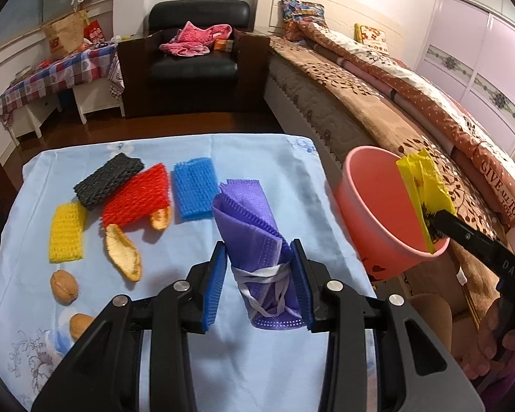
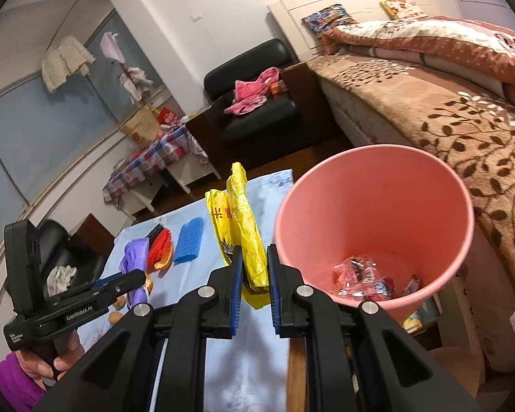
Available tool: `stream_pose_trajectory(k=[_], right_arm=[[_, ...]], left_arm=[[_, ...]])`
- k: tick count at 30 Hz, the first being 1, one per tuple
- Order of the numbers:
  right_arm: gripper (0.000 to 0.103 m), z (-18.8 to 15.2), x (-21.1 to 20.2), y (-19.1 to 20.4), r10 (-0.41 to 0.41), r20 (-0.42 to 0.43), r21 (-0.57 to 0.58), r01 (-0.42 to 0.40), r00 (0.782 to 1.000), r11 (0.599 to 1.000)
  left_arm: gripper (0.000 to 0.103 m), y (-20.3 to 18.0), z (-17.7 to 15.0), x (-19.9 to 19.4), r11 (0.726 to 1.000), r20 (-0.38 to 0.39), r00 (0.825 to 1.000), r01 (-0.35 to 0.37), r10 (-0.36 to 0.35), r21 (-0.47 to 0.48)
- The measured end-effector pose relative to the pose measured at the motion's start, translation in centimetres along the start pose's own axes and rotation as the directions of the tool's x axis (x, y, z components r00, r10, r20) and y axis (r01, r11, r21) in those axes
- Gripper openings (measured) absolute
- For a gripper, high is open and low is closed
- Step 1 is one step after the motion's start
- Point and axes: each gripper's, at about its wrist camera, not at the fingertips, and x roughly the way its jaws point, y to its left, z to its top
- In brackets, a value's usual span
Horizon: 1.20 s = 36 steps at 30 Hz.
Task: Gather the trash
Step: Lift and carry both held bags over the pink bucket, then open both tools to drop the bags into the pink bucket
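Purple and pleated, a rolled face mask [image 1: 257, 240] bound with its white ear loops is clamped between the blue pads of the left gripper [image 1: 259, 274], with its long axis running up and away from the jaws, the bound end low between the pads and the loose, fanned end pointing toward the far edge of the table [image 1: 257, 151]. It is held above the near middle of the light blue floral cloth. Yellow crinkled plastic, a wrapper [image 2: 243, 226], is pinched in the narrow right gripper [image 2: 252, 292], standing nearly upright with its long axis vertical and its top pointing up, just beside the left rim of the pink bin [image 2: 456, 240]; in the left wrist view it is seen against the bin's near rim. The bin is tilted, is seen just off the right edge of the table, in front of the bed [image 1: 412, 113], and some clear and red wrappers [image 2: 364, 278] are seen at its bottom. On the cloth behind and left of the mask, a blue foam net [image 1: 194, 189], a red foam net [image 1: 137, 195] and a black foam net [image 1: 108, 180] lie side by side toward the far edge, the red partly under the black. A yellow foam net [image 1: 67, 233] lies near the left edge, with two pieces of orange peel [image 1: 123, 254] beside it and two walnuts [image 1: 63, 286] toward the near left corner.
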Motion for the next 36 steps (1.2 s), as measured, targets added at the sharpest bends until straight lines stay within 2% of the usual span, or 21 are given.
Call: stream_pose_trajectory(k=[12, 36], right_arm=[[0.013, 0.8, -1.5, -2.5, -0.104, 0.068, 0.023, 0.102, 0.992, 0.994], [0.013, 0.8, -1.2, -6.5, -0.172, 0.064, 0.104, 0.165, 0.983, 0.981]], left_arm=[[0.037, -3.1, 0.7, 1.1, 0.998, -0.002, 0.999, 0.043, -0.043, 0.052], [0.037, -8.8, 1.9, 3.7, 0.983, -0.027, 0.995, 0.101, -0.098, 0.156]])
